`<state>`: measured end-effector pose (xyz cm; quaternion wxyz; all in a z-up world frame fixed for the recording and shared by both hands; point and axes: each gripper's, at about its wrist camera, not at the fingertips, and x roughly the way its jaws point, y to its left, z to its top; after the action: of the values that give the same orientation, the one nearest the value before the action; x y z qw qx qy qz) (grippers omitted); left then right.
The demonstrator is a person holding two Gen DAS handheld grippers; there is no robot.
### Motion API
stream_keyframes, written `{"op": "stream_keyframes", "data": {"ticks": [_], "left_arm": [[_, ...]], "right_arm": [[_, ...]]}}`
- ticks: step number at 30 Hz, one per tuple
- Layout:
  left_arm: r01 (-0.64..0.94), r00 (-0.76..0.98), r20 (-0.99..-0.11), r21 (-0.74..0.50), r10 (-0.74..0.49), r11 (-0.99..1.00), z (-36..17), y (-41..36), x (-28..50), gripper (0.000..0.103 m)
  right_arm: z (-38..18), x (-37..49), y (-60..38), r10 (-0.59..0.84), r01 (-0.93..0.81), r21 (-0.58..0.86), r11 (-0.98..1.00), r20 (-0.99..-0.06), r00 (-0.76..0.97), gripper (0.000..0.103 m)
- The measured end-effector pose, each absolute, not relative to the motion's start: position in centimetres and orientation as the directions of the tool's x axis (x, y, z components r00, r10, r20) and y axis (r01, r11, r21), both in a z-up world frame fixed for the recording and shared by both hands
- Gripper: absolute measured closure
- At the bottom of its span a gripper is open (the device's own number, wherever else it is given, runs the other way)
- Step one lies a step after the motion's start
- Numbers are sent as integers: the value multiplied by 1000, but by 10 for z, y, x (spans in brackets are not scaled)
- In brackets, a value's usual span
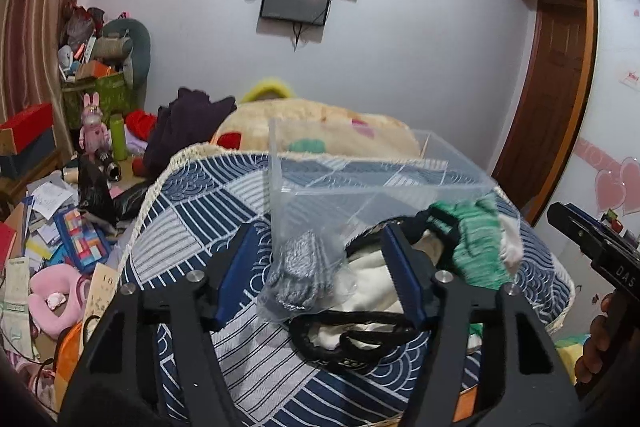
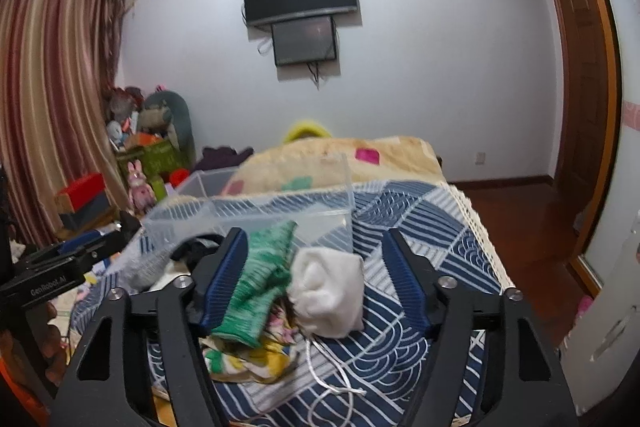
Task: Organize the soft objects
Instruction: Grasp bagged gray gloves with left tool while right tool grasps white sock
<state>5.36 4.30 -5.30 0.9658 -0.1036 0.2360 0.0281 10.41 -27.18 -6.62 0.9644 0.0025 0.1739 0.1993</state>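
Currently, inventory as follows.
Surface: bed (image 1: 192, 227) under a blue-and-white patterned quilt; all sorting items lie on it.
Container: clear plastic box (image 1: 360, 179), divided into compartments, apparently unfilled; it stands just behind the pile, likely as the destination.
Grey sock (image 1: 300, 271): bagged in clear film, resting against the box's near corner.
Green sock (image 2: 260, 287): knitted, lying against the inner face of the right gripper's left finger, beside the white one.
White sock bundle (image 2: 328, 291): rolled, on the quilt between the right fingers, touching neither.
Black-trimmed cream fabric (image 1: 360, 327): spread beneath the left gripper.
Left gripper (image 1: 320, 267): jaws wide apart, straddling the grey sock, holding nothing.
Right gripper (image 2: 316, 275): jaws wide apart, empty, seemingly lined up on the white bundle.
Judgement: sorting barely begun.
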Motion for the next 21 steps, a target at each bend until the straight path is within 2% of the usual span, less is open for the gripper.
{"op": "stream_keyframes", "data": {"ticks": [6, 13, 21], "left_arm": [[-106, 862, -507, -175, 3, 979, -67, 45, 68, 41], [-163, 804, -593, -156, 40, 974, -90, 52, 86, 41], [-165, 752, -659, -216, -19, 962, -111, 61, 99, 41]], "right_arm": [[-79, 123, -274, 354, -352, 87, 932, -424, 834, 55], [-92, 137, -272, 344, -347, 91, 933, -504, 792, 55], [-100, 145, -266, 377, -373, 125, 919, -550, 745, 55]]}}
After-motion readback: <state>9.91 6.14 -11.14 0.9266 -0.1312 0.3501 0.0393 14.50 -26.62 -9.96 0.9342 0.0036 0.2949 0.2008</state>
